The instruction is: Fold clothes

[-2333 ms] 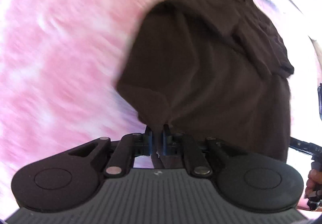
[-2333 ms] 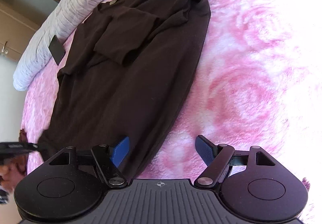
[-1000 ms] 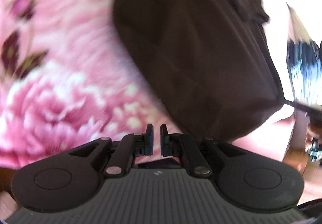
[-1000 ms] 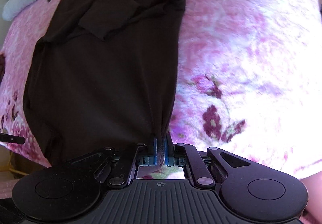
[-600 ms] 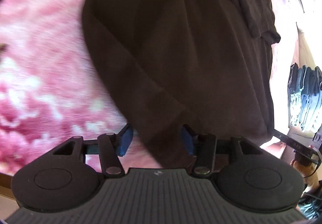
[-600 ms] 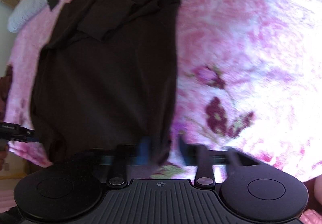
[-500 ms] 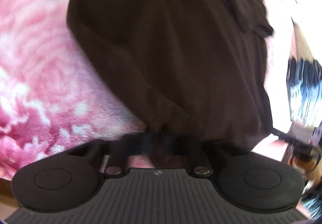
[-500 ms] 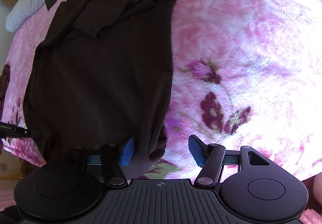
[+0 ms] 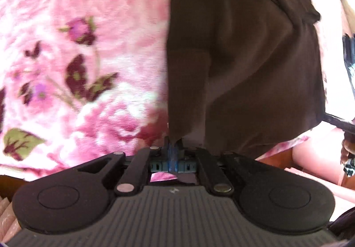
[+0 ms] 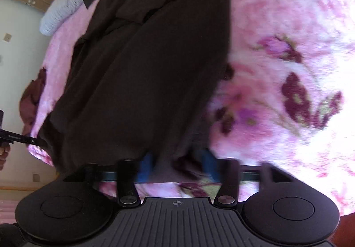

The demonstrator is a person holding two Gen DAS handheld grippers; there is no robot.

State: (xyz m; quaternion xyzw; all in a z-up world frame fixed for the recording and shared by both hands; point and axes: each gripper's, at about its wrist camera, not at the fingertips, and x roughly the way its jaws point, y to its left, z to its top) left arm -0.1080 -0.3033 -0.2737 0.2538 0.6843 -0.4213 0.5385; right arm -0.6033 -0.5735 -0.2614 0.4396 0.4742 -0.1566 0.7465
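Brown shirt [image 10: 150, 65] hem: my left gripper [image 9: 173, 147] pinches it, right gripper [image 10: 177, 165] straddles it agape; clamp, then fold up-frame

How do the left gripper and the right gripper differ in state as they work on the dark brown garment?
The left gripper is shut, pinching the hem of the dark brown garment; the right gripper is open, its blue fingers straddling the hem. Left looks sharp, right blurred. Both sit at the garment's near edge, over the pink floral blanket.

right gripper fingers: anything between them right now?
Yes. In the right wrist view the brown garment's hem corner sits between the spread blue fingers of the right gripper, over the pink blanket.
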